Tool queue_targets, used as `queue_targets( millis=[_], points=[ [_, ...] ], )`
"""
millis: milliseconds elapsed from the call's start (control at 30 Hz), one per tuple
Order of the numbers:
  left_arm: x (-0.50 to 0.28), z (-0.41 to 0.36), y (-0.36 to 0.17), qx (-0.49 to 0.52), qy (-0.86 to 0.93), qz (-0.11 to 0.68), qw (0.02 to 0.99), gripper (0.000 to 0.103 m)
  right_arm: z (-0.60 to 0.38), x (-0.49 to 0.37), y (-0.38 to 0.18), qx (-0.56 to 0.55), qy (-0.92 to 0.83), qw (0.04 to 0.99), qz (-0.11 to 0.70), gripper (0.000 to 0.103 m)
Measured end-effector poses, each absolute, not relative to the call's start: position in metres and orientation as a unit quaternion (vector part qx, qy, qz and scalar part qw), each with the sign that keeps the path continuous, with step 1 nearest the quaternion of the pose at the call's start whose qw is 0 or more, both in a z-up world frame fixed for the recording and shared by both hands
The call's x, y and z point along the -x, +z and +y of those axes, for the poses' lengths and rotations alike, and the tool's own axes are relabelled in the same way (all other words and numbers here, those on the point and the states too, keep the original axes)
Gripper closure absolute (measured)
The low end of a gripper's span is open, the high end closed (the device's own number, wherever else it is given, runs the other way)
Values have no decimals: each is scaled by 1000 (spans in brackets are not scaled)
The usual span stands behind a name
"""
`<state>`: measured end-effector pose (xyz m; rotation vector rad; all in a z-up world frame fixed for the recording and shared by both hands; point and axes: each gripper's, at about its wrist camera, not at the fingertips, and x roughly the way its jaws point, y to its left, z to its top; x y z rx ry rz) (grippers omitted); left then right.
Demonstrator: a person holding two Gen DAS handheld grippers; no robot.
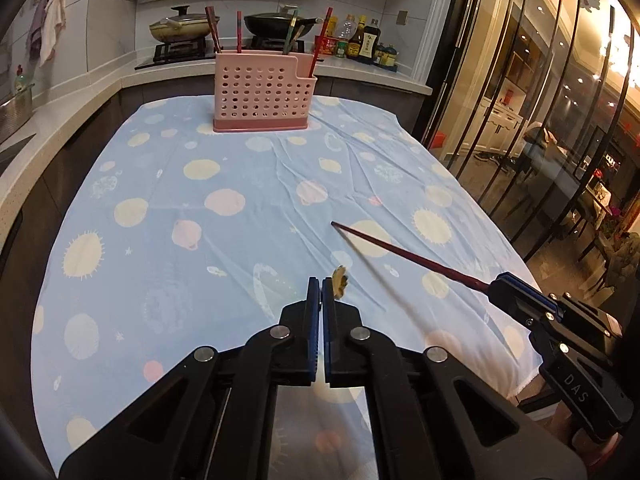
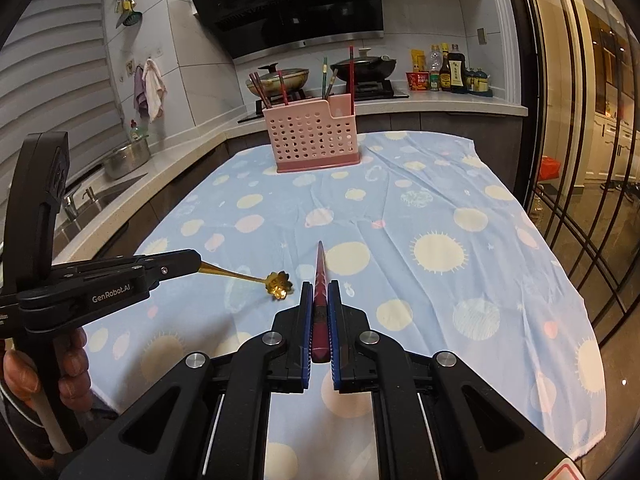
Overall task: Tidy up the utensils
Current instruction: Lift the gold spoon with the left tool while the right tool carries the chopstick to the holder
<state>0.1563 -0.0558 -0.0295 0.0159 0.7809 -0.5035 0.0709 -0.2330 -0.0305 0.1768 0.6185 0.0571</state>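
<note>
Presently, left gripper (image 1: 321,286): jaws closed on the handle of a small gold spoon (image 2: 256,279); the handle is clamped at its tip, the shaft runs nearly level out of the pads, and the flower-shaped bowl (image 2: 279,286) leads, hanging clear above the tablecloth (image 1: 240,184); in the left wrist view only the bowl's edge peeps beside the right-hand pad (image 1: 329,292). Right gripper (image 2: 320,300): jaws closed on a dark red chopstick (image 2: 320,276); its thick end lies back between the blue pads, its long axis follows the line of the fingers, and its thin tip points forward toward the holder; in the left wrist view the same stick slants up and left from the right gripper, its tip over the cloth, not touching. Hand (image 2: 74,368): fingers wrapped round the left gripper's grip, at the near left edge of the table; both grippers are tilted downward over the near half of the cloth, side by side, the spoon's bowl just beside the right gripper's left finger. Pink perforated utensil holder (image 1: 262,92): upright at the far end of the cloth, well apart from both tools; several chopsticks (image 1: 212,28) stand in it, leaning; one red stick (image 1: 322,38) stands in its lower right compartment. Beyond: counter with stove, two lidded pans (image 1: 180,26), and bottles (image 1: 362,42).
</note>
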Motion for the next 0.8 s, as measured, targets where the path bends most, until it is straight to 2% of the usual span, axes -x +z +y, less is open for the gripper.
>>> queue_targets(
  millis=[433,800],
  points=[
    [-180,-65,14,-25,-239,328,914,102,-248,-96,17,-112,45,959,256,96],
    [-237,-69,73,-44,-222,282,932,102,-266,-174,90,-100,61,969,215,96]
  ],
)
